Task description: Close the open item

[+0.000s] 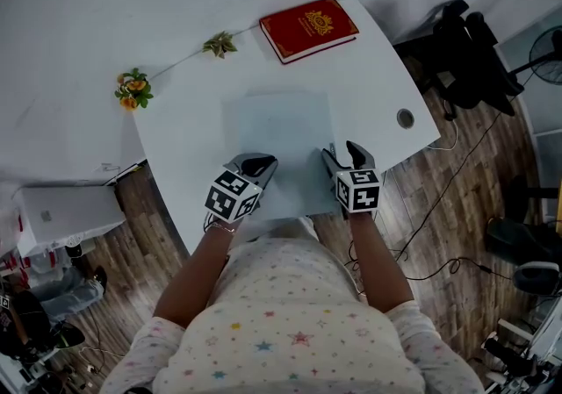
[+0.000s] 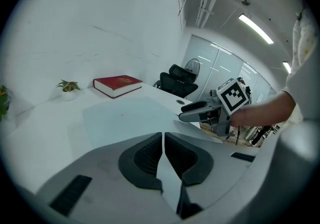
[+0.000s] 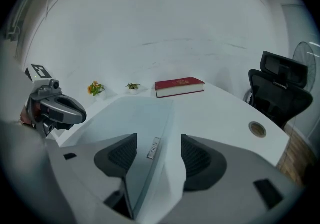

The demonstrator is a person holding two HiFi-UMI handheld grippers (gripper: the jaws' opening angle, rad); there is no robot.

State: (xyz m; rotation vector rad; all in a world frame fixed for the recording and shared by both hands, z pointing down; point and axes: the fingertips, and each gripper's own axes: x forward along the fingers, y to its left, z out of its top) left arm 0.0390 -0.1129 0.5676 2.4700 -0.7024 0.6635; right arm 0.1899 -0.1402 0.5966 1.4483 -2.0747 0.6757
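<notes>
on the white worktop point(image 1: 378, 68) the pale blue folder point(image 1: 281, 129) lies close to the person, and the left gripper point(image 1: 262, 161) pinches its near edge tight, maybe to fold it shut, while the right gripper point(image 1: 341, 154) has its fingers spread around the clasp point(image 3: 154, 147).

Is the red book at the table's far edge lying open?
No, the red book lies shut on the white table, its cover with the gold emblem facing up.
</notes>
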